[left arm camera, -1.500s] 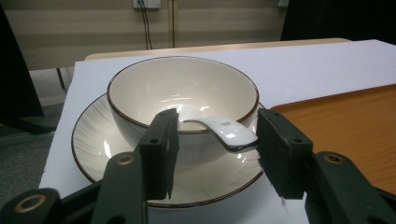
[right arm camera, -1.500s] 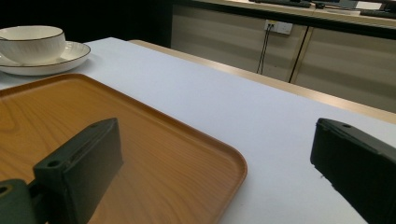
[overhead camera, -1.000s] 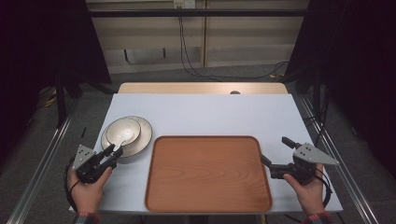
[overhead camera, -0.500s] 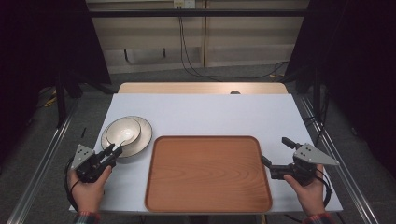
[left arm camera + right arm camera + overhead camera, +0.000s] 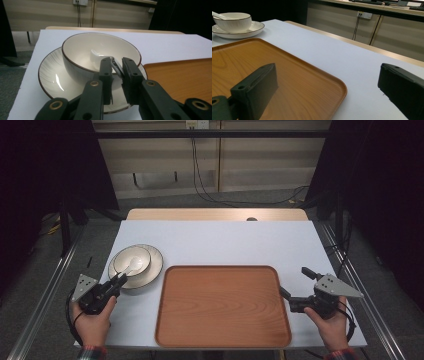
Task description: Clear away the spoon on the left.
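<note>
white covers the table [image 5: 220,240], and dark curtains hang at both sides. the left hand-held gripper [image 5: 117,68] sits at the near left of the table. its jaws have just been closing, and now they pinch the handle of a white spoon [image 5: 100,55] between them. the spoon lies in a white bowl [image 5: 77,56] with a dark rim, and its handle leans out over the rim toward the hand-held gripper. the bowl stands on a white plate [image 5: 48,75]. just to the right of the plate lies a big brown wooden tray [image 5: 222,305] with nothing on it. the right hand-held gripper [image 5: 295,287] is at the far right, well apart from the bowl. its jaws stand wide open and hold nothing; one jaw is over the tray's edge, the other over the white table.
</note>
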The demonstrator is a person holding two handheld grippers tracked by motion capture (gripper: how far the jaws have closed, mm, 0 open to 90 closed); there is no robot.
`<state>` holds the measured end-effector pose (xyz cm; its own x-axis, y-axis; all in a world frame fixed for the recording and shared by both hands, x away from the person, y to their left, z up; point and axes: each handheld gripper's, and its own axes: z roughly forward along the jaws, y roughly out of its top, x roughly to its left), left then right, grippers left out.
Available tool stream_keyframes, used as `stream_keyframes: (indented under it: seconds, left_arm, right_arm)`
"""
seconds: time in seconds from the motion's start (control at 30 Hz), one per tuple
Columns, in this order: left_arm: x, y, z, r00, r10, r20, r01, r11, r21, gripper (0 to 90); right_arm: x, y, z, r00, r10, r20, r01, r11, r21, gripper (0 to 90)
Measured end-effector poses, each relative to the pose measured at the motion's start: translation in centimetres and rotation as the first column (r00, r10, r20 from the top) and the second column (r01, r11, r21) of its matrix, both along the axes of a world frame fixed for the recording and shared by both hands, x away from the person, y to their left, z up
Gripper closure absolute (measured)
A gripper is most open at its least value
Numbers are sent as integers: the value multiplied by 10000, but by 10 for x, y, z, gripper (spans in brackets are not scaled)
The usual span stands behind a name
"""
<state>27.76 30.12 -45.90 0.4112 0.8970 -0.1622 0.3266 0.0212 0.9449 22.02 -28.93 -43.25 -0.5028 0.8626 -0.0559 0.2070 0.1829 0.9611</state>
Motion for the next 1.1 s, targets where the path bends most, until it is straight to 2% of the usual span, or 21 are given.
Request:
stream_keyframes:
  seconds: [0.17, 0.4, 0.47, 0.6, 0.8, 0.87, 1.1]
  left_arm:
    - [2, 1, 2, 9997, 77, 210, -70, 9993, -362, 836]
    - [7, 1, 10, 9987, 129, 488, -109, 9991, -409, 839]
    - [10, 0, 12, 9988, 121, 472, -101, 9990, -427, 841]
    - [15, 1, 13, 9986, 205, 485, -169, 9972, -732, 846]
    - [24, 2, 19, 9990, 227, 386, -187, 9949, -995, 847]
    - [28, 1, 23, 9990, 294, 346, -263, 9958, -878, 847]
    - [40, -5, 30, 9988, 308, 378, -275, 9958, -873, 848]
  right_arm:
    - [0, -1, 1, 10000, 3, 9, -3, 10000, 14, 22]
    - [-2, -2, 1, 10000, -27, 61, 26, 9999, 110, 19]
    - [-3, -2, 1, 10000, 19, 65, -19, 10000, 86, 18]
    - [-3, -3, 0, 9999, 93, -67, -92, 9998, 203, 16]
    - [-3, -3, 0, 9997, 228, 10, -228, 9993, 309, 15]
    - [-4, -3, 0, 9996, 272, 2, -272, 9989, 374, 15]
    - [-4, -5, 1, 9996, 276, -22, -275, 9986, 451, 15]
